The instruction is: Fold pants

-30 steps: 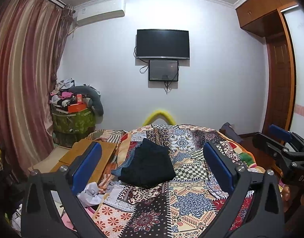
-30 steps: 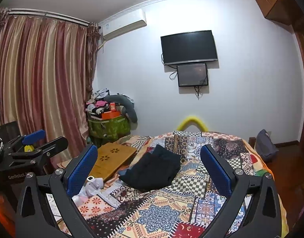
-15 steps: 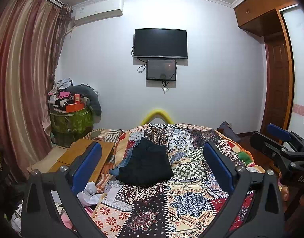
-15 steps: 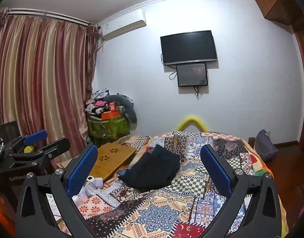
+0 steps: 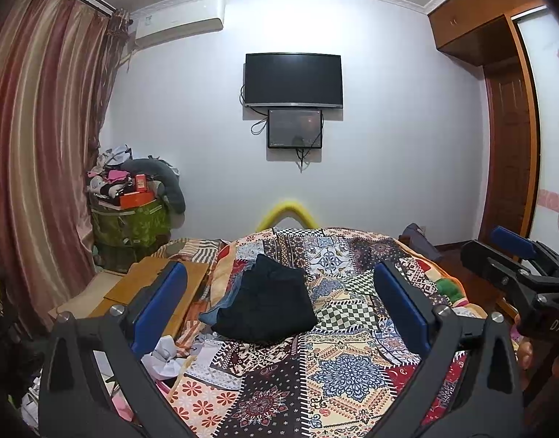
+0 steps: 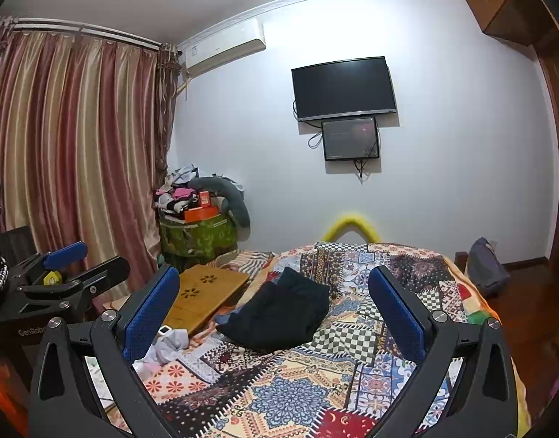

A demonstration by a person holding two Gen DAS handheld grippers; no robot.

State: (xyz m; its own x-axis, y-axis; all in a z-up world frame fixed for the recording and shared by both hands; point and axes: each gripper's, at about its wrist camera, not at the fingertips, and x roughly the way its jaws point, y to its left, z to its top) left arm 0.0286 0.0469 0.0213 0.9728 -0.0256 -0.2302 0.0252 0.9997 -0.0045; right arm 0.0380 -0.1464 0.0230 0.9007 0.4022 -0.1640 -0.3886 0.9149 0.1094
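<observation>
One dark pants [image 5: 266, 303] pile mid-frame on bed [image 5: 337, 372]; two hand-held grippers, left hand-held gripper [image 5: 279, 306] and right hand-held gripper [image 6: 274, 308], both spread apart, empty.

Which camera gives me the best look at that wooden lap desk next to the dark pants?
The right wrist view: the wooden lap desk shows its whole top with flower cutouts, left of the dark pants. In the left wrist view the left tool's finger covers much of the desk.

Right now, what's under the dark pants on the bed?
The dark pants lie on the patchwork quilt. A blue garment pokes out from beneath their left edge; how far it runs under them is covered.
</observation>
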